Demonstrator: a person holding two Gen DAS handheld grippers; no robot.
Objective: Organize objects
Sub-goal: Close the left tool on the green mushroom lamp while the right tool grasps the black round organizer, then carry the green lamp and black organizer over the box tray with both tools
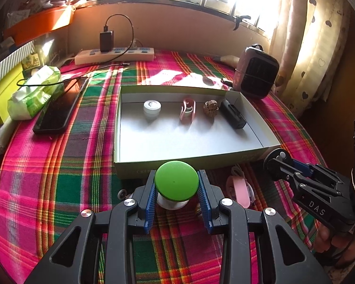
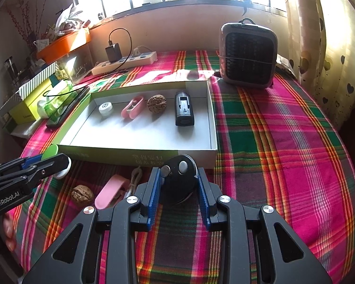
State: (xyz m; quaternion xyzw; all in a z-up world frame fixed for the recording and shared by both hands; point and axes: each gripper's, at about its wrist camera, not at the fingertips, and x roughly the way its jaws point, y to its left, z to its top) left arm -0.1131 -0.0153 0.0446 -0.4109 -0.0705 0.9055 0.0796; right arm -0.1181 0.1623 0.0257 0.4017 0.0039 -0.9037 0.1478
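Both hand-held grippers hang just in front of the shallow box, each loaded. The left hand-held gripper pinches a green-capped white container, cap up and tilted toward the box's near wall. The right hand-held gripper clamps a black round gadget standing on edge, flat face toward the camera.

Inside the box, along its far wall: a white jar, a pink clip, a walnut, and a black device with its long axis running from far wall toward near wall.

On the tabletop before the box lie another walnut and a pink piece.
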